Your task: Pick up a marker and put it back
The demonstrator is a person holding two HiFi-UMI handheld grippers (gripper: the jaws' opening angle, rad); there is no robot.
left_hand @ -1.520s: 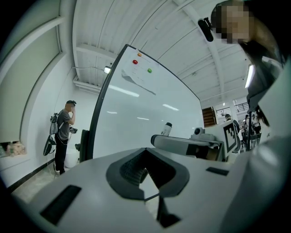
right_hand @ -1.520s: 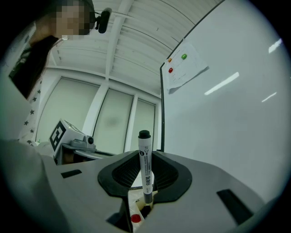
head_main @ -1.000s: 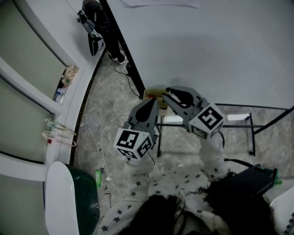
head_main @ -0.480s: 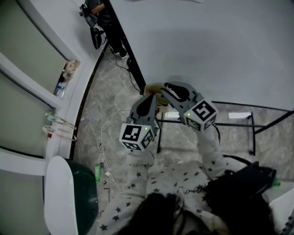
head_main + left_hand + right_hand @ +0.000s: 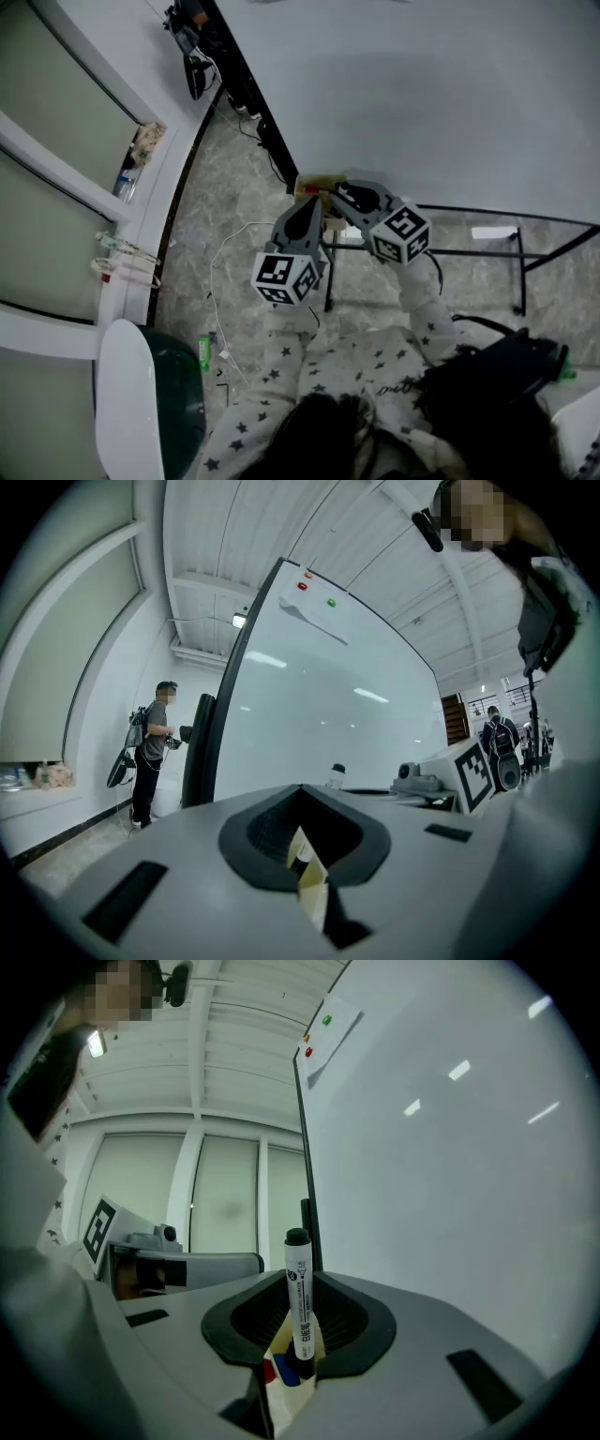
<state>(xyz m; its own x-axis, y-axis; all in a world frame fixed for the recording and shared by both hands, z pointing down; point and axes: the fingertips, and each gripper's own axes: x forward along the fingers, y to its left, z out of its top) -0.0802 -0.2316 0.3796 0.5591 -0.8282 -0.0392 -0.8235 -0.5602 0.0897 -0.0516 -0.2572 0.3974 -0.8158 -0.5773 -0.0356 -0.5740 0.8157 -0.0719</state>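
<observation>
What matters for the coming move is how the marker lines up with the box beneath it. In the right gripper view we see the marker standing upright in the notch of the right gripper. Its black cap is on top and its lower end is down in the mouth of the cream box, just beside a red marker and a blue marker. The jaws look pressed against the barrel from both sides, so we judge it gripped. Its long axis runs straight toward the box opening, so we think lifting it out or lowering it in would follow that same line.

The left gripper has its jaws together on a thin cream edge, which we take to be a wall or flap of the same box, steadying it. The right gripper is the one working the marker.

From the head view, both grippers meet at the box near the lower corner of the whiteboard. The marker itself is hidden there behind the grippers. We cannot see how deep its tip sits in the box, nor what the box stands on
</observation>
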